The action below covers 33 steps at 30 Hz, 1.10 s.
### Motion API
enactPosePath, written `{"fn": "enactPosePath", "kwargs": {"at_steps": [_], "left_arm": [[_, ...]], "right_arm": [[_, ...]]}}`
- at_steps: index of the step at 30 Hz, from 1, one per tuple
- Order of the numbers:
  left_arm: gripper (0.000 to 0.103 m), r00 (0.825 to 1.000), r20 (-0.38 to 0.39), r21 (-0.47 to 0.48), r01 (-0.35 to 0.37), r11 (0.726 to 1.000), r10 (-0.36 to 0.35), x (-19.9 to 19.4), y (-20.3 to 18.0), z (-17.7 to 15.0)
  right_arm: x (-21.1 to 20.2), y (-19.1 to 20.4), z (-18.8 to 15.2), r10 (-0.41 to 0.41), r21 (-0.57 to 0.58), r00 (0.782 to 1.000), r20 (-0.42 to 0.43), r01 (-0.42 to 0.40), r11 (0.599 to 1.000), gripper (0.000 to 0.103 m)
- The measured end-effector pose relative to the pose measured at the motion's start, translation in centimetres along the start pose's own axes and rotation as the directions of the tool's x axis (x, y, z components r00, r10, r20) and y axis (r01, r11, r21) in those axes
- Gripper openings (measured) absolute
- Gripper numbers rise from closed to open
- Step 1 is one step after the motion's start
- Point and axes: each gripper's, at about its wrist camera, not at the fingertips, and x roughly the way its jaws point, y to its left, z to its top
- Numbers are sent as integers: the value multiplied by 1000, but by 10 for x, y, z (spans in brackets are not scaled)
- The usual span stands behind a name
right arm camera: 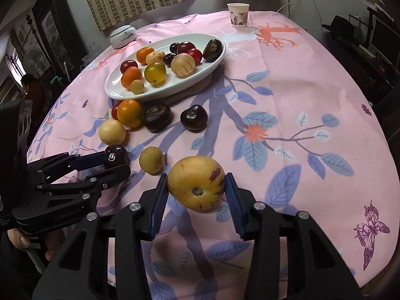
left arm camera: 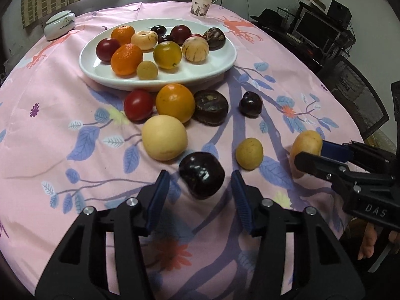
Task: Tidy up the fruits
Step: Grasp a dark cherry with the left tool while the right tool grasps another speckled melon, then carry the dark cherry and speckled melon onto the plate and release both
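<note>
A white oval plate [left arm camera: 215, 67] holds several fruits: oranges, red plums, pale striped ones. More lie loose on the pink cloth in front of it. My left gripper [left arm camera: 200, 175] stands open around a dark plum [left arm camera: 201, 175], with cloth showing on both sides between pads and fruit. The right wrist view shows the same left gripper [right arm camera: 116, 161] with the dark plum [right arm camera: 115, 156] at its tips. My right gripper [right arm camera: 196, 178] is shut on a yellow fruit with purple streaks [right arm camera: 196, 182], both pads against its sides. In the left wrist view the right gripper [left arm camera: 310, 152] has that yellow fruit [left arm camera: 306, 142] at far right.
Loose on the cloth are a pale round fruit [left arm camera: 164, 137], an orange [left arm camera: 175, 102], a red tomato-like fruit [left arm camera: 138, 105], a dark chestnut-like fruit [left arm camera: 210, 107], a dark plum [left arm camera: 250, 104] and a small yellow fruit [left arm camera: 249, 153]. A paper cup [left arm camera: 201, 5] and lidded white jar [left arm camera: 60, 25] stand behind the plate.
</note>
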Motion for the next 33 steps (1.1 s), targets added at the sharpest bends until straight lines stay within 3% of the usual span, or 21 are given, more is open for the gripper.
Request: {"fn": "enactPosePath", "kwargs": {"at_steps": [1, 3, 4, 15, 28, 33], "left_arm": [[52, 1000, 6, 5, -6, 1000, 6, 2, -2, 1], [38, 999, 18, 3, -33, 999, 33, 2, -3, 2], [36, 1000, 23, -4, -20, 1000, 21, 0, -1, 2], [36, 996, 82, -41, 28, 999, -24, -36, 16, -4], [36, 988, 151, -93, 32, 995, -18, -72, 50, -8], [36, 988, 157, -102, 16, 995, 0, -76, 63, 7]], "right_arm": [[3, 0, -1, 2, -1, 1000, -8, -2, 1000, 46], [5, 2, -1, 1, -4, 1000, -8, -1, 1000, 46], [5, 3, -1, -1, -4, 1000, -7, 1, 1000, 46], [2, 25, 5, 29, -34, 1000, -4, -29, 999, 46], [0, 57, 17, 55, -76, 998, 12, -54, 996, 46], [6, 65, 33, 65, -108, 998, 0, -65, 992, 46]]}}
